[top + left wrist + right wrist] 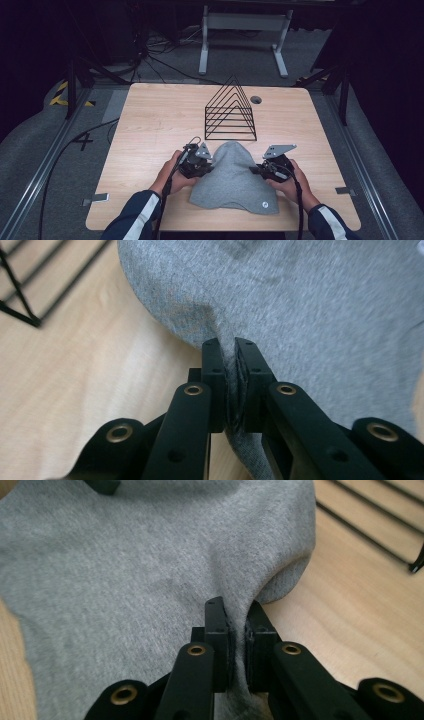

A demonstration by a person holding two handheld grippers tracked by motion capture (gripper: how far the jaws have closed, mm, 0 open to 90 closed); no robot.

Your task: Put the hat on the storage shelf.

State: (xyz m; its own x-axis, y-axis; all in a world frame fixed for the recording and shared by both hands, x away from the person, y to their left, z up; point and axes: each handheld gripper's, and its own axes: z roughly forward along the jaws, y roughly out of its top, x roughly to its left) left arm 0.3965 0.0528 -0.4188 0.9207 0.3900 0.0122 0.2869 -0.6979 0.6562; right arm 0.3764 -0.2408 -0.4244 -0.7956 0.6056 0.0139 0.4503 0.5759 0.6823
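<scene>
Pinching the grey beanie (232, 177) by opposite edges, with fabric clamped between their closed jaws, the left gripper (199, 164) and right gripper (261, 169) needed an even, level lift to avoid slipping.

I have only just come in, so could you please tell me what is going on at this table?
A person is working on a grey cloth that lies on the wooden table, with a gripper in each hand. The left gripper is shut on the cloth's left edge and the right gripper on its right edge; in each gripper view the fabric is pinched between the fingers. A black wire rack stands behind the cloth, untouched.
</scene>
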